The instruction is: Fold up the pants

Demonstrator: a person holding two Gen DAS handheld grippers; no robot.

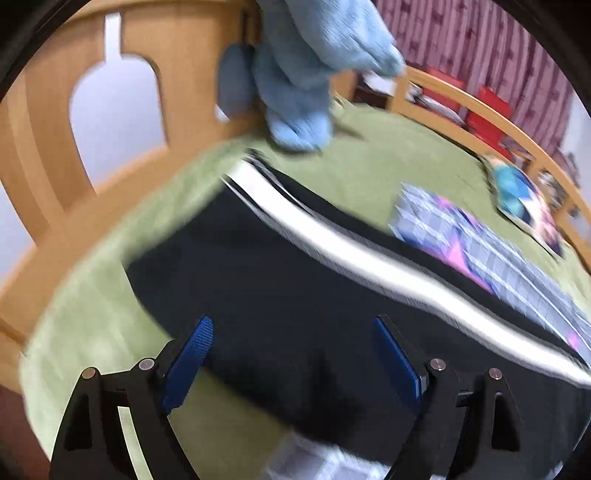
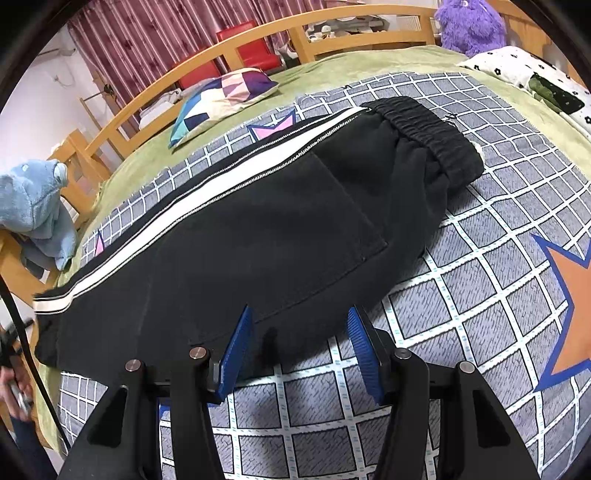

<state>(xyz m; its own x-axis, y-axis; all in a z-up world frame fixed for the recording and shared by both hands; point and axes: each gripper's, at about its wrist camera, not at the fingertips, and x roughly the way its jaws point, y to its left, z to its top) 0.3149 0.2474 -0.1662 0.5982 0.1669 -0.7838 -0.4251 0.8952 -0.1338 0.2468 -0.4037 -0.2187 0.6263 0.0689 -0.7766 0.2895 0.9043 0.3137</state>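
Black pants (image 2: 258, 236) with a white side stripe (image 2: 207, 192) lie lengthwise on a grey checked quilt (image 2: 480, 280). Their elastic waistband (image 2: 417, 125) is at the far right and the leg ends (image 2: 48, 306) at the left. My right gripper (image 2: 299, 312) hovers open over the pants' near edge, and its blue pads (image 2: 236, 347) press on nothing. In the blurred left wrist view the pants (image 1: 280, 280) and their stripe (image 1: 354, 258) fill the middle. My left gripper (image 1: 291, 325) stands wide open above the leg end, with no cloth pinched between its fingers.
A green blanket (image 2: 332, 62) covers the bed inside a wooden frame (image 1: 44, 147). A light blue plush toy (image 1: 306, 74) hangs at the foot end. A patterned pillow (image 2: 221, 96), a flowered pillow (image 2: 517, 70) and a purple plush (image 2: 469, 22) lie far off. A person's hand (image 2: 14, 387) shows at the left edge.
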